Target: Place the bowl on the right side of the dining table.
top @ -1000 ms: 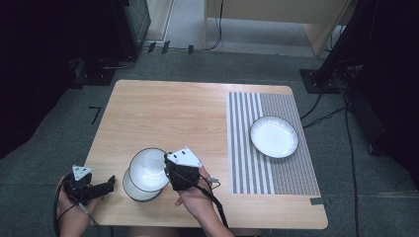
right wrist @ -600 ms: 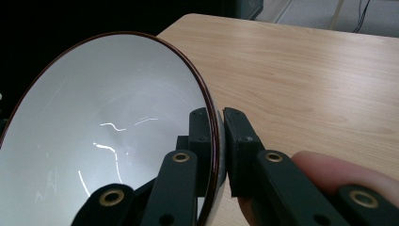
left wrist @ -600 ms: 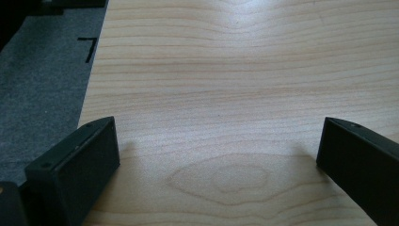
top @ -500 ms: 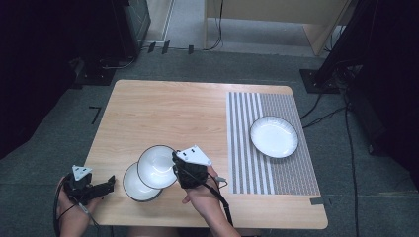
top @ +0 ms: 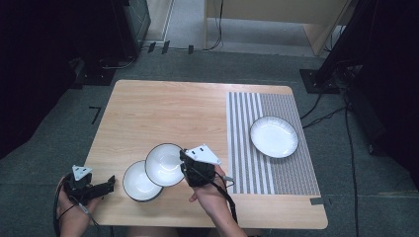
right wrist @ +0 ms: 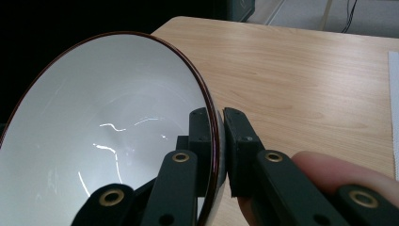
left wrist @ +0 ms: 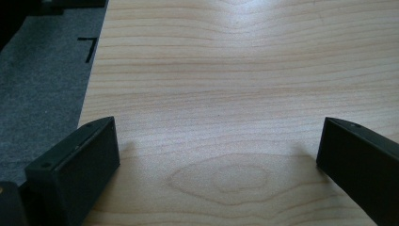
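My right gripper [top: 184,159] [right wrist: 217,123] is shut on the rim of a white bowl with a dark edge [top: 165,165] [right wrist: 108,136], holding it tilted above the wooden table [top: 168,113]. One jaw is inside the bowl and the other outside. A second white bowl [top: 138,181] rests on the table just left of and partly under the held one. A third white bowl [top: 273,137] sits on the striped mat [top: 252,163] at the right. My left gripper [top: 111,182] [left wrist: 216,155] is open at the table's front left corner, nothing between its jaws.
The striped grey-and-white mat covers the table's right part. Bare wood [left wrist: 226,70] stretches ahead of the left gripper. Grey carpet [left wrist: 37,94] lies beyond the table's left edge, cables [top: 321,113] trail on the floor at the right, and dark equipment stands behind.
My right gripper has carried the held bowl to the right, off the bowl beneath it, which now shows more fully. The left gripper has stayed in place.
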A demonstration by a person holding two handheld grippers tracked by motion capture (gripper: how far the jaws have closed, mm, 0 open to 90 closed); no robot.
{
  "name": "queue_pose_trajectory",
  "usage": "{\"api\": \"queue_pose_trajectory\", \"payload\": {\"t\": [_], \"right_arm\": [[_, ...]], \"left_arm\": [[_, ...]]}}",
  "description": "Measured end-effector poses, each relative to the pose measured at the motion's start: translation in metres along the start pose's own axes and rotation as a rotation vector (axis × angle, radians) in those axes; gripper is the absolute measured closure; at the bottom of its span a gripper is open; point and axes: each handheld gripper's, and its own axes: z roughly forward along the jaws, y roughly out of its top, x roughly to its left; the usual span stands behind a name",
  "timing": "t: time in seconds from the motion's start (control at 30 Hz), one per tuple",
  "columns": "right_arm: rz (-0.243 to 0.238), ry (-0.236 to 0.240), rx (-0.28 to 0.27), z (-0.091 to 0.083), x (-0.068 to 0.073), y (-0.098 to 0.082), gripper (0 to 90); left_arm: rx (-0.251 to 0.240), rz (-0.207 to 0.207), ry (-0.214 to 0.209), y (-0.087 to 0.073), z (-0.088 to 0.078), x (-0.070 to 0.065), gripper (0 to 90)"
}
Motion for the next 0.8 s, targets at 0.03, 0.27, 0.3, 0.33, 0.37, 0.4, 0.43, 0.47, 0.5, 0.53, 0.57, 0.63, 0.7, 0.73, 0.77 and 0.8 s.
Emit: {"api": "queue_pose_trajectory", "payload": {"t": [0.03, 0.27, 0.3, 0.33, 0.37, 0.4, 0.43, 0.47, 0.5, 0.53, 0.57, 0.63, 0.7, 0.73, 0.77, 0.8], "right_arm": [[-0.002, -0.001, -0.001, 0.0, -0.001, 0.0, 84.2], [0.007, -0.012, -0.005, -0.004, -0.01, -0.001, 84.2], [0.007, -0.012, -0.005, -0.004, -0.01, -0.001, 84.2], [0.009, -0.016, -0.007, -0.005, -0.012, -0.001, 84.2], [0.008, -0.018, -0.009, -0.005, -0.013, -0.001, 84.2], [0.009, -0.02, -0.008, -0.006, -0.014, -0.001, 84.2], [0.011, -0.02, -0.009, -0.007, -0.016, -0.001, 84.2], [0.006, -0.022, -0.01, -0.007, -0.017, -0.001, 84.2], [0.012, -0.023, -0.009, -0.008, -0.018, -0.001, 84.2], [0.013, -0.025, -0.009, -0.008, -0.02, -0.002, 84.2], [0.015, -0.028, -0.009, -0.009, -0.021, -0.002, 84.2], [0.016, -0.032, -0.01, -0.01, -0.025, -0.003, 84.2], [0.017, -0.037, -0.007, -0.011, -0.028, -0.004, 84.2], [0.02, -0.037, -0.007, -0.011, -0.029, -0.004, 84.2], [0.022, -0.039, -0.007, -0.012, -0.03, -0.004, 84.3], [0.021, -0.039, -0.005, -0.013, -0.032, -0.005, 84.2]], "left_arm": [[0.0, 0.0, 0.0, 0.0, 0.0, 0.0, 0.0], [0.0, 0.001, 0.0, 0.0, 0.0, 0.0, 0.0], [0.0, 0.001, 0.0, 0.0, 0.0, 0.0, 0.0], [0.0, 0.0, 0.0, 0.0, 0.0, 0.0, 0.0], [0.0, 0.0, 0.0, 0.0, 0.0, 0.0, 0.0], [0.0, 0.001, 0.0, 0.0, 0.0, 0.0, 0.0], [0.0, 0.0, 0.0, 0.0, 0.0, 0.0, 0.0], [0.0, 0.0, 0.0, 0.0, 0.0, 0.0, 0.0], [0.0, 0.0, 0.0, 0.0, 0.0, 0.0, 0.0], [0.0, 0.0, 0.0, 0.0, 0.0, 0.0, 0.0], [0.0, 0.001, 0.0, 0.0, 0.0, 0.0, 0.0], [0.0, 0.001, 0.0, 0.0, 0.0, 0.0, 0.0], [-0.001, 0.0, 0.001, 0.0, 0.0, 0.0, 0.0], [-0.001, 0.0, 0.001, 0.0, 0.0, 0.0, 0.0], [-0.001, 0.0, 0.001, 0.0, 0.0, 0.0, 0.0], [-0.001, 0.0, 0.001, 0.0, 0.0, 0.0, 0.0]]}}
